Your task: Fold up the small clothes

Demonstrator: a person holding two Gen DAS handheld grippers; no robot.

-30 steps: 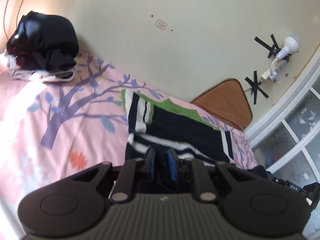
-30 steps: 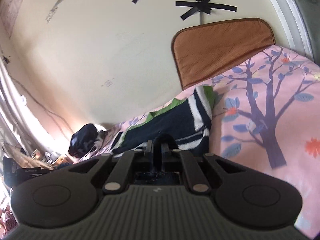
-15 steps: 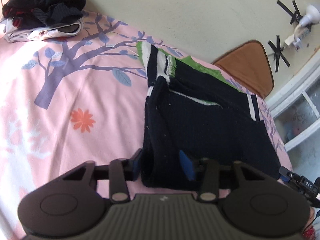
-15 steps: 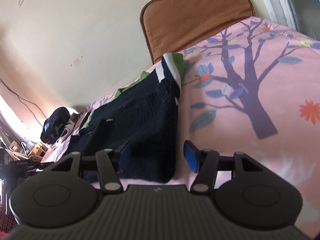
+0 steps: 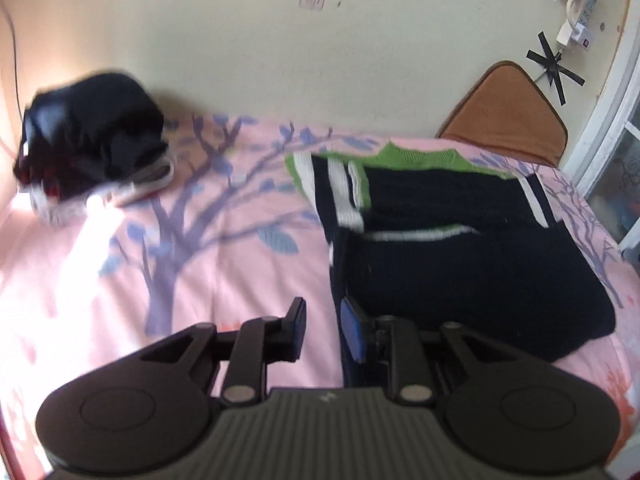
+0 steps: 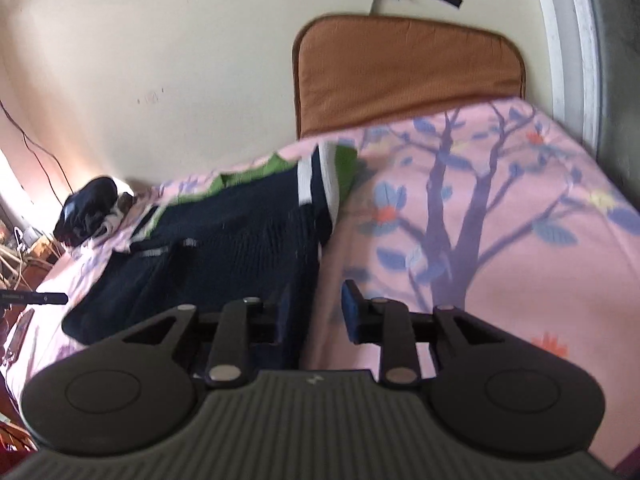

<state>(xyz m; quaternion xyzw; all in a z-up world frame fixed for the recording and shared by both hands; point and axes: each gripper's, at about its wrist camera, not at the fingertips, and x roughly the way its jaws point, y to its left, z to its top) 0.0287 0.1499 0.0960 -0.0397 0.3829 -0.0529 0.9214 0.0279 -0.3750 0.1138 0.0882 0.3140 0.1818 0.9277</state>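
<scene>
The sweater (image 5: 460,256), dark navy with white stripes and a green collar band, lies on the bed (image 5: 192,264) straight ahead of my left claw (image 5: 322,330) and a little to its right. Its near half is one plain dark panel laid over the striped part, so I judge that a fold has already been made: the lower body brought up over the chest, with what looks like a sleeve tucked across by the collar. The near edge looks rounded and thick, as a doubled layer would.

My left claw is spread and pinches nothing; its right finger sits just at the sweater's near left corner, while its left finger is over bare sheet. From the right wrist view my right claw (image 6: 316,314) is likewise spread and empty, its left finger at or over the sweater's (image 6: 224,248) near right edge, its right finger above the pink sheet (image 6: 500,240).

What is left, as I judge it: the bundle is still wide, so one more fold across to make it compact, then probably a move to the stack.

That stack, a pile of dark clothes (image 5: 92,152), sits far ahead and well to the left of my left claw, against the wall. A brown cushion (image 5: 508,112) leans against the wall beyond the sweater, ahead and to the right.
</scene>
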